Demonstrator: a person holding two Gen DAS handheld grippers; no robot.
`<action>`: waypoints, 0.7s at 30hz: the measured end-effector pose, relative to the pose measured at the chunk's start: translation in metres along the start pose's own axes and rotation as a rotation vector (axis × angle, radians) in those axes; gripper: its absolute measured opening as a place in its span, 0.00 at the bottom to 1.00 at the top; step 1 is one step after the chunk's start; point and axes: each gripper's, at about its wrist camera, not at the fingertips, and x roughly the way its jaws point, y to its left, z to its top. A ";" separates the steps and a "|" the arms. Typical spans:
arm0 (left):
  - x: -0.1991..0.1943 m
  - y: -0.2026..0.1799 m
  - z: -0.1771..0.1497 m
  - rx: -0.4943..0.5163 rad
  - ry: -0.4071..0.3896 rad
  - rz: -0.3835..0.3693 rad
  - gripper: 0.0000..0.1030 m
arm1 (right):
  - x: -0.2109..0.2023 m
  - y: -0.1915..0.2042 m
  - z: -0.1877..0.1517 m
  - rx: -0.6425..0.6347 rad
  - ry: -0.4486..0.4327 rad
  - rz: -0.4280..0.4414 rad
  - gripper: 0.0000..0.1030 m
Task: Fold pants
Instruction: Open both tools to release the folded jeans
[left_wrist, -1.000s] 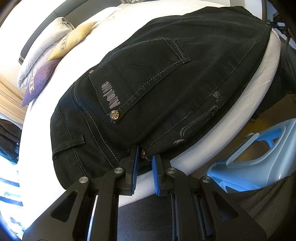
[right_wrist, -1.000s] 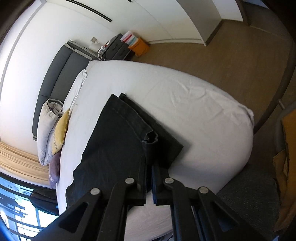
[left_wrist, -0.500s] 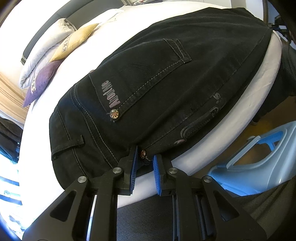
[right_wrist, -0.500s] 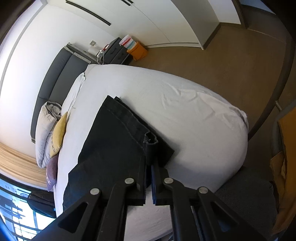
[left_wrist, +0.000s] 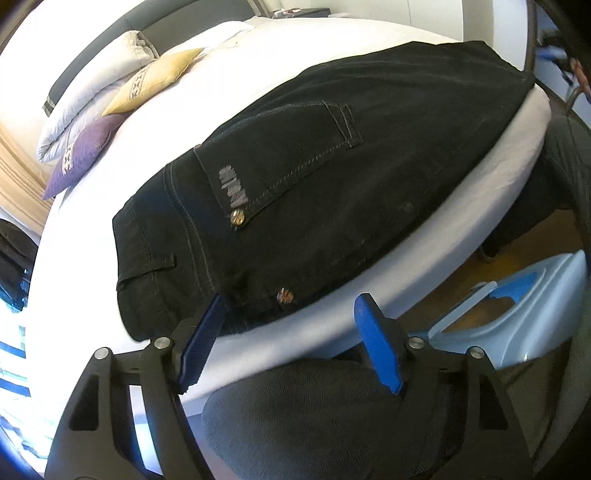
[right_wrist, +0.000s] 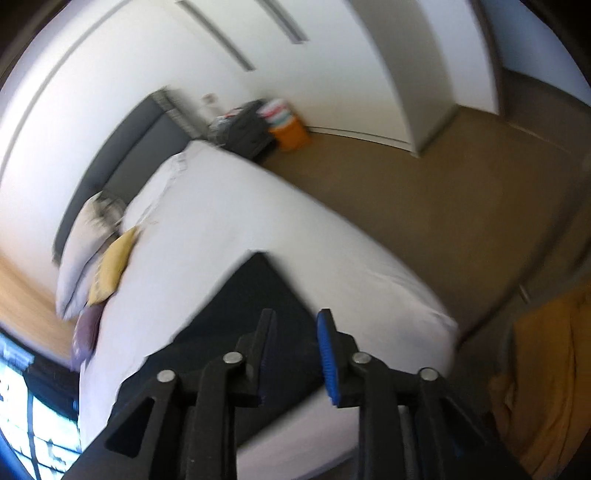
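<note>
The black jeans (left_wrist: 314, 177) lie folded lengthwise on the white bed (left_wrist: 480, 206), back pocket up, waistband near me. My left gripper (left_wrist: 291, 332) is open and empty just off the waistband at the bed's near edge. In the right wrist view the hem end of the jeans (right_wrist: 236, 321) lies flat on the bed (right_wrist: 295, 236). My right gripper (right_wrist: 295, 339) is open and empty just above it. This view is blurred.
White, yellow and purple pillows (left_wrist: 122, 99) lie at the head of the bed by the grey headboard. A light blue plastic object (left_wrist: 517, 314) stands on the floor to the right. A nightstand and an orange bin (right_wrist: 288, 129) stand by the wall.
Both grippers have opened and let go of the jeans, which now lie flat on the bed. The right gripper has drawn back and up; the left has pulled slightly away from the waistband.
</note>
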 end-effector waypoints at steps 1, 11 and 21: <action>-0.002 0.004 -0.003 -0.004 0.006 -0.001 0.70 | 0.003 0.017 0.000 -0.035 0.012 0.040 0.32; -0.042 0.053 0.049 -0.206 -0.165 -0.052 0.70 | 0.106 0.210 -0.080 -0.308 0.382 0.501 0.32; 0.074 0.080 0.122 -0.393 -0.094 -0.127 0.70 | 0.240 0.354 -0.170 -0.285 0.783 0.742 0.50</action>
